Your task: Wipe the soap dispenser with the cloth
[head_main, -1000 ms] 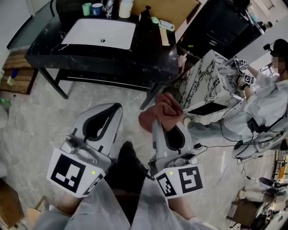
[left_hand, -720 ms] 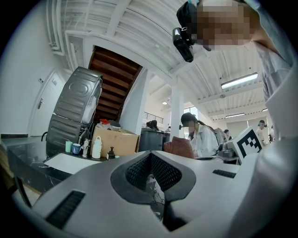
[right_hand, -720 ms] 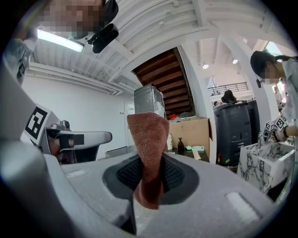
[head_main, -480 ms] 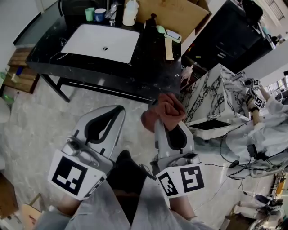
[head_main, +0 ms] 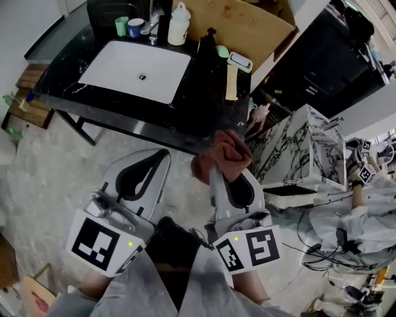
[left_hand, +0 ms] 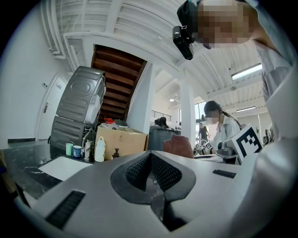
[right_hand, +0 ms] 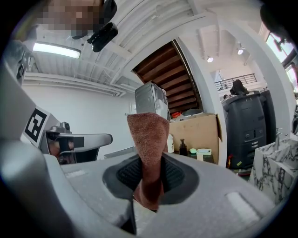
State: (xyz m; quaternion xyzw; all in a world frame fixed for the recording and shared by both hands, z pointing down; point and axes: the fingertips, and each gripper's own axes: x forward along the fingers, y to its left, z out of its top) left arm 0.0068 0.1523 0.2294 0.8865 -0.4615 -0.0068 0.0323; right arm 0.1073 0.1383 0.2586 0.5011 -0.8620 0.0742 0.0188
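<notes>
Neither view gives readable lettering; the only print is the black-and-white square markers on the gripper cubes, and the bottle labels are too small to read.

The right gripper (head_main: 225, 168) (right_hand: 149, 162) has its jaws pinched on a rust-brown cloth (head_main: 223, 153) (right_hand: 148, 135). The cloth stands up out of the padded hollow and bunches beyond the tips. The left gripper (head_main: 162, 153) (left_hand: 150, 160), just beside it, has its jaws pressed together with nothing between them.

The soap dispenser (head_main: 207, 42) (right_hand: 183, 148) (left_hand: 115, 152), a dark pump bottle, stands well ahead of both grippers on a black countertop (head_main: 204, 99), slightly left of the right gripper's line. Neither gripper nor the cloth touches it.

Left of the dispenser and ahead of the left gripper lies a white sink (head_main: 162, 79). Beyond it stand a white bottle (head_main: 178, 15) (left_hand: 99, 149), a green cup (head_main: 121, 26) and a blue-and-white cup (head_main: 134, 28); their contents cannot be made out. Behind the dispenser an open cardboard box (head_main: 247, 25) leans at the counter's far edge.
</notes>
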